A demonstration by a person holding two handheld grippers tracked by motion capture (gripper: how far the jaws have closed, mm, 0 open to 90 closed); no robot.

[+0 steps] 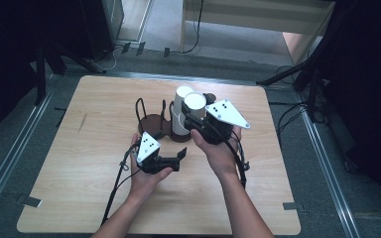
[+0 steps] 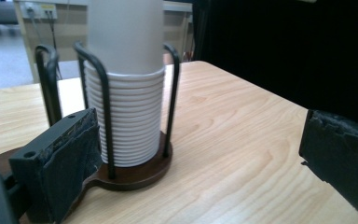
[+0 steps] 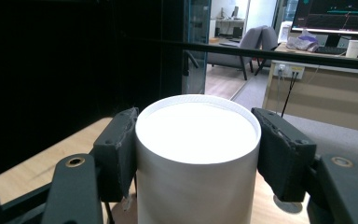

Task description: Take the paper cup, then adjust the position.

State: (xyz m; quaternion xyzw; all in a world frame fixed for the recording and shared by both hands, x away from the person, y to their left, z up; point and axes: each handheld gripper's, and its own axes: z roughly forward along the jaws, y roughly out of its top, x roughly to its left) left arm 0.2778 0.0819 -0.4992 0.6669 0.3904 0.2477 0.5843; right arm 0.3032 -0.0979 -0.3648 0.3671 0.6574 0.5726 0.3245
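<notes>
Right gripper (image 1: 194, 120) is clamped on one white cup (image 3: 196, 154), held just beside the cup stack (image 2: 129, 93) in the wire rack (image 2: 135, 173) mid-table (image 1: 79, 148). Left gripper (image 1: 181, 156) has its jaws wide with nothing between them, sitting in front of the rack. Looks like the pull-a-cup step: the cup appears clear of the stack. Next: carry it aside and set it upright on bare table, with left free to steady the rack.
</notes>
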